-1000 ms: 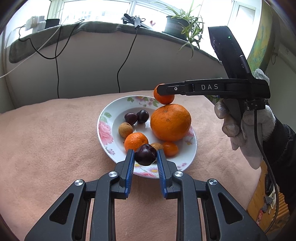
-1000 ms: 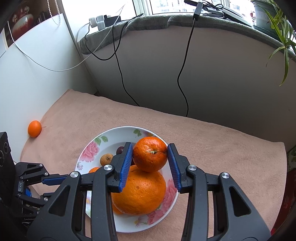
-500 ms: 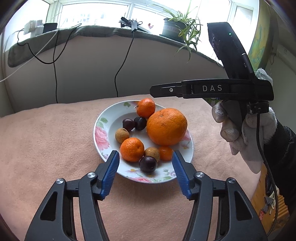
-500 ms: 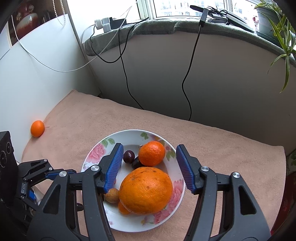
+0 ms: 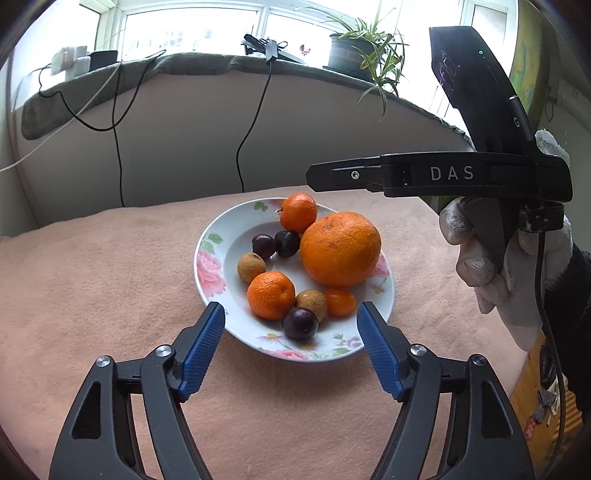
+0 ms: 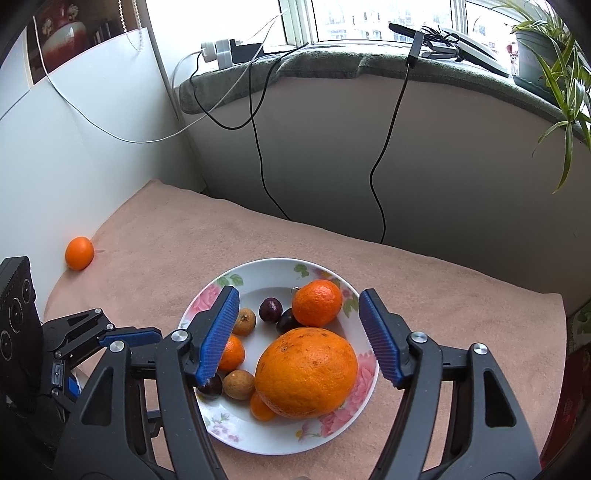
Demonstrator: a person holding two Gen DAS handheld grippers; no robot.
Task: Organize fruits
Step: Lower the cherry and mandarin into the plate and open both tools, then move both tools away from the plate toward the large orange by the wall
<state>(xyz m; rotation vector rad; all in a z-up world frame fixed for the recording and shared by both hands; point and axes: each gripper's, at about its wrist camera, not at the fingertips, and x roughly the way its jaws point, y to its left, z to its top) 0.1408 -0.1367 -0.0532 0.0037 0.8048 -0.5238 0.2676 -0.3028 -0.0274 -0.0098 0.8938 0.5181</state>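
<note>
orange stray: a mandarin (image 6: 79, 253) by the wall, right view only
grippers: left gripper (image 5: 290, 328) and right gripper (image 6: 298, 322) both spread wide, empty
change: plum (image 5: 300, 323) now on the plate (image 5: 207, 254)

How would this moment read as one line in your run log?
left gripper: open, empty | right gripper: open, empty | plate: holds fruit | stray orange: on blanket by wall

Daylight from overexposed window (image 5: 192, 33) at rear; scene bright, sharp. Soft shadow under plate (image 5: 207, 273). Strong fisheye curvature, dark vignette at all frame corners.
</note>
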